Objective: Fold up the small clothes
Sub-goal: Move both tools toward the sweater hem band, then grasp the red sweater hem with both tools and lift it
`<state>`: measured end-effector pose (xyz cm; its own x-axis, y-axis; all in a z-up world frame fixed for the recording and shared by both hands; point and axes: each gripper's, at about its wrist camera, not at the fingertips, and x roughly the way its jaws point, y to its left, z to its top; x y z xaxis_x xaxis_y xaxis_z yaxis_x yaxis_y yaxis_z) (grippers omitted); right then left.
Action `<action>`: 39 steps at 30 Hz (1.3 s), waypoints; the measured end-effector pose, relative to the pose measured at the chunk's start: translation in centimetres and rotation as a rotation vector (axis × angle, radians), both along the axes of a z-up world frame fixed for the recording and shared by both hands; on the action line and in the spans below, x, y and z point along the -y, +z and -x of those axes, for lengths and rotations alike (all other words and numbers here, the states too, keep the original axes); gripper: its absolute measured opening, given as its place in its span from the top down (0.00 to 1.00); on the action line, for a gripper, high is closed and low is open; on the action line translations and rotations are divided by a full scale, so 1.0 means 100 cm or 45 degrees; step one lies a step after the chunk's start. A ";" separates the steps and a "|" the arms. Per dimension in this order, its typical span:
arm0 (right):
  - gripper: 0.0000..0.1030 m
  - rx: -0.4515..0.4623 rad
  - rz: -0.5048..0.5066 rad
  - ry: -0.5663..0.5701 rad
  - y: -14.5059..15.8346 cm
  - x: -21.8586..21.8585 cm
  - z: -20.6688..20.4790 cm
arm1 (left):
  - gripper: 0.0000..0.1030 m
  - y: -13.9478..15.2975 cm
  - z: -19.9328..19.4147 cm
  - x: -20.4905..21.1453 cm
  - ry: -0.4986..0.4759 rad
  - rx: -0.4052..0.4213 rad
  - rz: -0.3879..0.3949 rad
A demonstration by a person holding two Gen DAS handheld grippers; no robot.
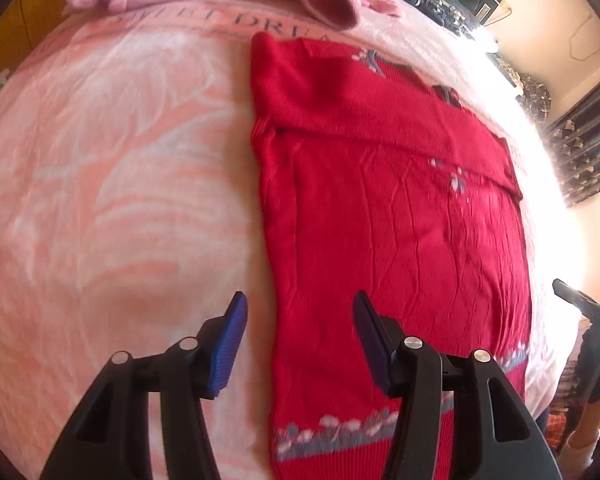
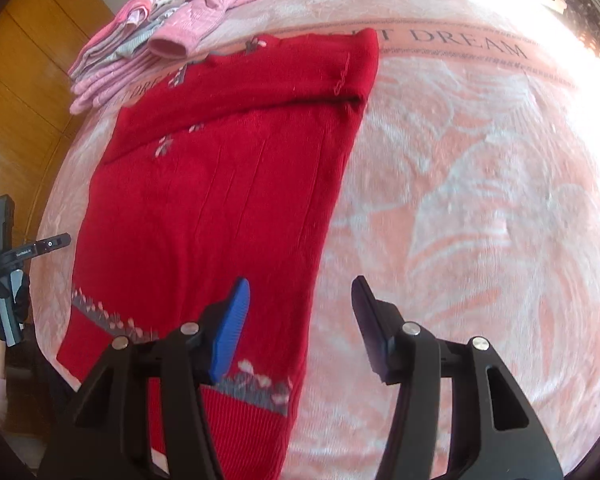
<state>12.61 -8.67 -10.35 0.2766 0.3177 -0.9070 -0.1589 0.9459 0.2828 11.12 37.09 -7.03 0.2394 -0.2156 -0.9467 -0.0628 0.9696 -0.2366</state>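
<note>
Pink bedding printed with pale swirls and part of the words "SWEET DREAM" covered the bed (image 1: pixel 100 200), and sun glare washed out its far edge at my two o'clock. I saw the red sweater (image 1: pixel 380 220) lying flat, folded into a long strip with its top turned down. From my left gripper (image 1: pixel 300 340), jaws spread wide and holding nothing, the sweater's near hem ran out of frame at six o'clock. My right gripper (image 2: pixel 300 328) was equally wide open and empty, straddling the sweater's right edge. A pile of pink clothes (image 2: pixel 172 36) sat at eleven o'clock, partly cropped. At nine o'clock, a gloved hand (image 2: pixel 4 308) gripped the other handle, mostly cut off.
</note>
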 end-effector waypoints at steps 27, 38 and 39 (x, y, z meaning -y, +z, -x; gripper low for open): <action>0.44 -0.187 -0.082 0.007 -0.042 -0.027 0.137 | 0.45 -0.022 0.133 0.022 -0.034 -0.110 0.253; 0.49 -0.200 -0.147 0.015 -0.044 -0.023 0.132 | 0.76 -0.033 0.135 0.008 0.061 -0.144 0.382; 0.49 -0.202 -0.151 0.021 -0.044 -0.024 0.132 | 0.79 -0.033 0.136 0.008 0.061 -0.146 0.390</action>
